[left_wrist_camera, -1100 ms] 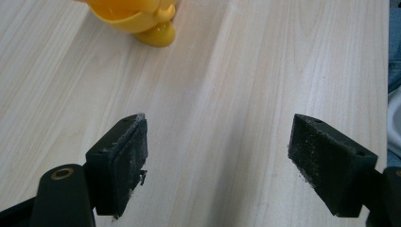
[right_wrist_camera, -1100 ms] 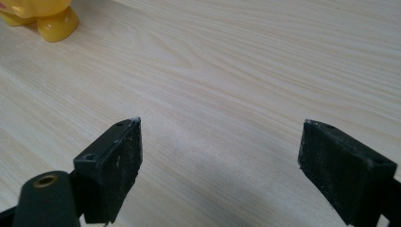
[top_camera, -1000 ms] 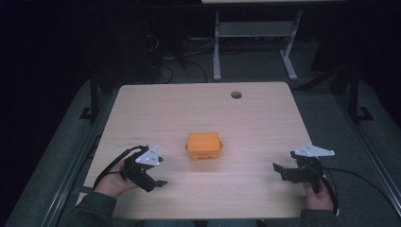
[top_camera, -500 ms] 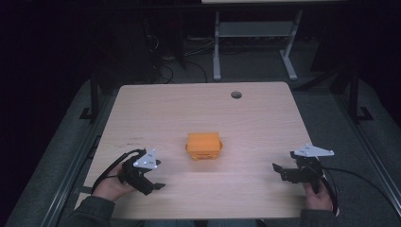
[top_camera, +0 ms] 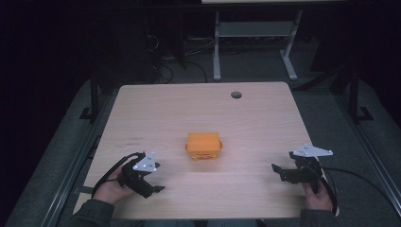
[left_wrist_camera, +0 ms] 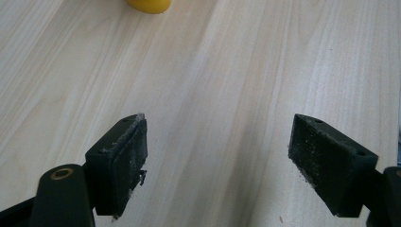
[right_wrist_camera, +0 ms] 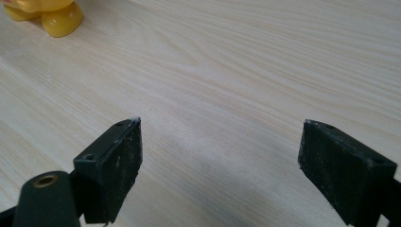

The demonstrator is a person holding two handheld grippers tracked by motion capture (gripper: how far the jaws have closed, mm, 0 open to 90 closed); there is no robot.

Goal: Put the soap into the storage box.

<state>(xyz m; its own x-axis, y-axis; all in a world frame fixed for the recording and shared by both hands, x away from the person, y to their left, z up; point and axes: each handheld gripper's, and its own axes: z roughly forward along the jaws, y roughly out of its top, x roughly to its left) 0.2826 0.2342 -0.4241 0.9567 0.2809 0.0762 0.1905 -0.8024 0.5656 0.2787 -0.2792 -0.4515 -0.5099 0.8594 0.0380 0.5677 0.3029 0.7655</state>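
Observation:
An orange box-like object (top_camera: 204, 146) sits near the middle of the light wooden table (top_camera: 198, 109). My left gripper (top_camera: 152, 178) rests near the front left, a short way left and in front of the object, jaws wide apart with nothing between them. A yellow-orange edge of the object (left_wrist_camera: 147, 5) shows at the top of the left gripper view. My right gripper (top_camera: 278, 172) stands open at the front right, well clear of the object, whose rounded corner (right_wrist_camera: 56, 19) shows in the right gripper view. Both grippers (left_wrist_camera: 217, 151) (right_wrist_camera: 220, 158) hover over bare wood.
A round cable hole (top_camera: 236, 94) lies near the table's far edge. A white metal stand (top_camera: 255, 33) and cables on the floor lie beyond the table. Black cables (top_camera: 359, 182) trail from the grippers off the front edge.
My left gripper has drifted slightly back toward the front edge. The right gripper and the orange object have stayed put.

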